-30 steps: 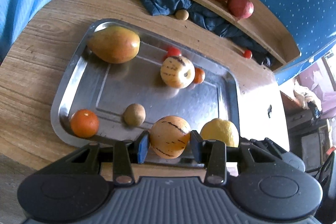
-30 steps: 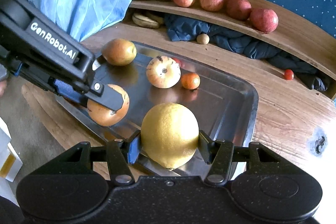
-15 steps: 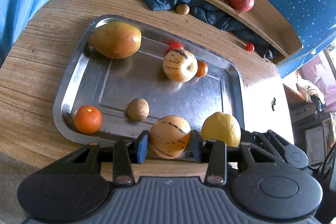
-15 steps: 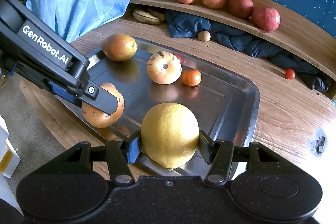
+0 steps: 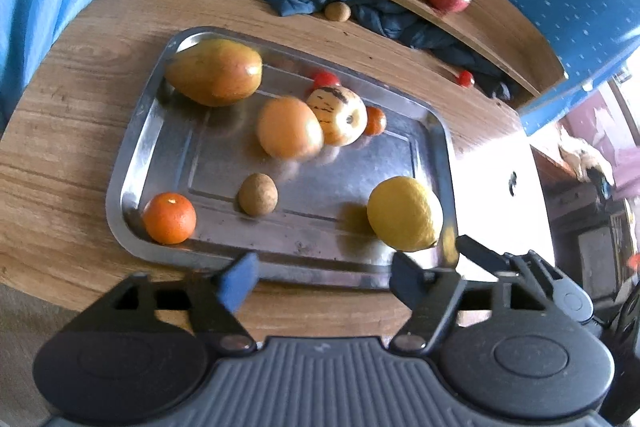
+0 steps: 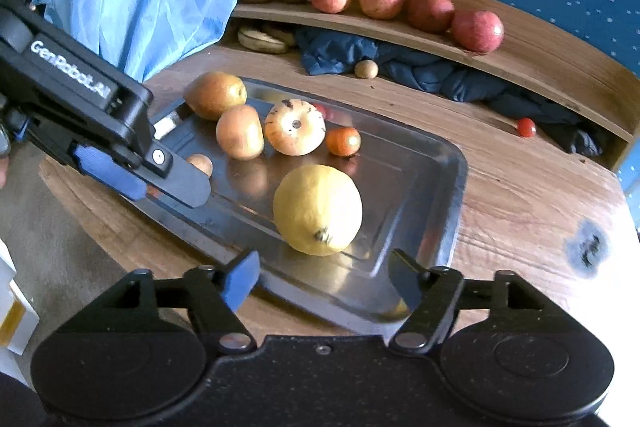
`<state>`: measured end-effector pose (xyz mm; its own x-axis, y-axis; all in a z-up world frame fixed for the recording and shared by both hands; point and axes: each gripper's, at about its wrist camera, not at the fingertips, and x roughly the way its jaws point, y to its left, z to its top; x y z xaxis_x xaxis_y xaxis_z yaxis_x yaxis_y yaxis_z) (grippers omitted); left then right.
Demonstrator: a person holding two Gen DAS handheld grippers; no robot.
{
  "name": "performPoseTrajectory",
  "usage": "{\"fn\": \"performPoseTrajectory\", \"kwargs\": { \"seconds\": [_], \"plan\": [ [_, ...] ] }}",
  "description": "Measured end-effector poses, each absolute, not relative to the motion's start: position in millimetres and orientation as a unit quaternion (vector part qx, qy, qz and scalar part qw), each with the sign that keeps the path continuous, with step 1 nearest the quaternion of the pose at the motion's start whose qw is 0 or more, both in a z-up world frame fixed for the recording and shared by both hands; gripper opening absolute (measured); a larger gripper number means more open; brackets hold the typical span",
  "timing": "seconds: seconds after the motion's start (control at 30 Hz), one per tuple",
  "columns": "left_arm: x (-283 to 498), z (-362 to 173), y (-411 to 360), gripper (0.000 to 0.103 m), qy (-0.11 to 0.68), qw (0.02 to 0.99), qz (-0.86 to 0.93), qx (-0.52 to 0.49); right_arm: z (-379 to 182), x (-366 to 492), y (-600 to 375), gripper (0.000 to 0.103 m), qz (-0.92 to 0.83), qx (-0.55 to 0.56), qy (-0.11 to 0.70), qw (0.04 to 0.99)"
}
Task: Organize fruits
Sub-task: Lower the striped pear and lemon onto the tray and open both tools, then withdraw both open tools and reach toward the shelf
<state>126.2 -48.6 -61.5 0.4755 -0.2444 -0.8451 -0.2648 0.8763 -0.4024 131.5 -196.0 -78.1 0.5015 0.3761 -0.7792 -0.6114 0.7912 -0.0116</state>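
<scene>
Both claws empty, jaws spread wide: left claw [image 5: 320, 275] and right claw [image 6: 324, 275] each sit at the near rim of the steel tray [image 5: 132, 147], nothing between the pads

Fruit is all on the tray, on the wooden counter [image 5: 68, 107]. Lemon [image 6: 318, 209] lies on its side in the near right corner, stem nub toward the right camera, just ahead of the right claw. Pale orange striped melon [image 5: 289, 133] is mid-tray, blurred in the left view, looks like it touches the striped cream one [image 5: 342, 115]; can't tell if it is at rest. Big mango [image 5: 214, 71] in the far left corner. Tangerine [image 5: 170, 213] near left corner, kiwi [image 5: 257, 194] just beside it to the right. Small orange fruit [image 5: 375, 121] and a red tomato [image 5: 325, 79] behind the cream melon

Handling, my read: lemon is firm, fairly heavy for its size, pebbly skin grips OK, but the oval shape wants pads across the short middle, not tip to tip, or it squirts out. Melons are smooth, round and likely roll freely on the slick steel; take at the widest girth, moderate squeeze. Mango probably softest, bruises, grip across the narrow side. Tangerine and tomato are soft skinned, light pinch only. Kiwi is small and fuzzy, easy

Row of red apples [image 6: 476, 30] on the shelf behind, not on the tray
</scene>
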Motion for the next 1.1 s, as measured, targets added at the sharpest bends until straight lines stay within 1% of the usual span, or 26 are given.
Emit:
{"fn": "performPoseTrajectory", "kwargs": {
  "seconds": [0.03, 0.07, 0.1, 0.13, 0.27, 0.4, 0.63, 1.1],
  "plan": [
    [124.1, -59.5, -49.3, 0.089, 0.513, 0.824, -0.001, -0.242, -76.1, 128.8, -198.4, 0.084, 0.287, -0.143, 0.407, 0.855],
    [122.2, -57.8, -49.6, 0.092, 0.515, 0.825, -0.006, -0.235, -74.2, 126.1, -201.0, 0.086, 0.284, -0.141, 0.409, 0.855],
    [120.3, -56.3, -49.9, 0.098, 0.518, 0.825, -0.011, -0.226, -72.5, 123.5, -203.1, 0.087, 0.282, -0.139, 0.411, 0.855],
    [118.1, -55.3, -49.9, 0.100, 0.521, 0.825, -0.013, -0.217, -71.3, 121.4, -205.0, 0.089, 0.280, -0.137, 0.415, 0.855],
    [110.3, -52.8, -50.8, 0.103, 0.540, 0.823, -0.012, -0.177, -67.8, 112.8, -212.1, 0.096, 0.269, -0.126, 0.435, 0.850],
    [103.3, -53.9, -48.2, 0.103, 0.561, 0.816, 0.005, -0.139, -66.9, 110.6, -213.2, 0.099, 0.267, -0.128, 0.447, 0.844],
    [101.1, -57.5, -39.4, 0.103, 0.584, 0.806, 0.048, -0.085, -61.5, 121.6, -215.2, 0.102, 0.257, -0.118, 0.442, 0.851],
    [136.2, -35.8, -23.7, 0.103, 0.572, 0.816, 0.073, -0.047, -57.5, 162.5, -213.4, 0.102, 0.220, -0.074, 0.438, 0.868]
  ]
}}
